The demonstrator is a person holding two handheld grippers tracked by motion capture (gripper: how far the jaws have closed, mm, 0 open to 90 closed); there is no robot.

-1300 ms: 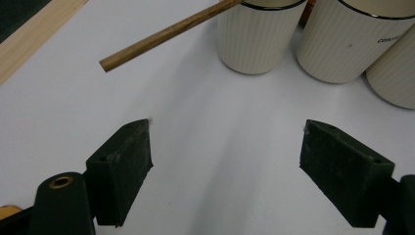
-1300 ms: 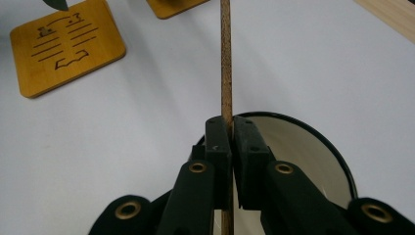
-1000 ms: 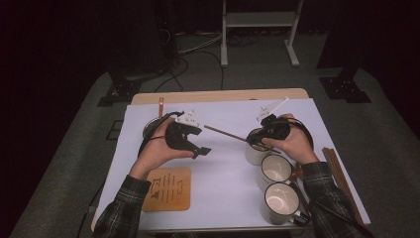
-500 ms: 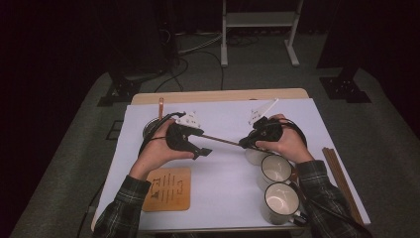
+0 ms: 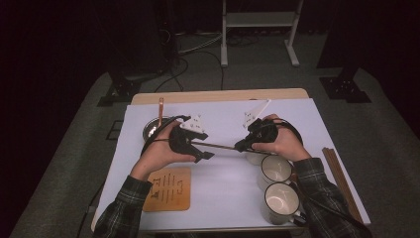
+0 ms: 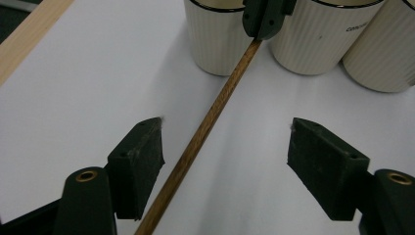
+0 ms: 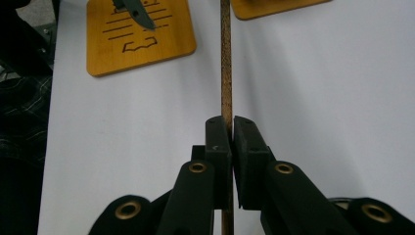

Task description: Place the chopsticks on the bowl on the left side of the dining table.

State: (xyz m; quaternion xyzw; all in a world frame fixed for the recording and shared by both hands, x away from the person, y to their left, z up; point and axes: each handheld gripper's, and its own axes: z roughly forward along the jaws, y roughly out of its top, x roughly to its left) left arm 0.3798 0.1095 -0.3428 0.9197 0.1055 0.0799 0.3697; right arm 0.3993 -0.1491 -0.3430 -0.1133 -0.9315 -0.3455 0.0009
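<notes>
Since the earlier frame, the left gripper (image 6: pixel 222 161) has been closing around — not yet touching — the thin wooden stick (image 6: pixel 210 117). Stiff, light and slim, it is clamped near one end by the right gripper (image 7: pixel 231 132) — a second hold farther along is advised.

A recording lab or studio. Black curtains (image 5: pixel 74 44) surround one table (image 5: pixel 223 95). Cables (image 5: pixel 190 44) and stand feet (image 5: pixel 344 89) lie on grey carpet (image 5: pixel 376 129).

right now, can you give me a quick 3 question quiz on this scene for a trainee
1. True or false: the right gripper is shut on the wooden stick.
2. How many cream mugs stand on the white sheet? A two, B three, C five.
3. Fill in: the left gripper has its jaws ____ with the stick between them.

Key: 1 true. 2 B. 3 open; they have just been closing, and the pads do not press on the stick yet.
</notes>
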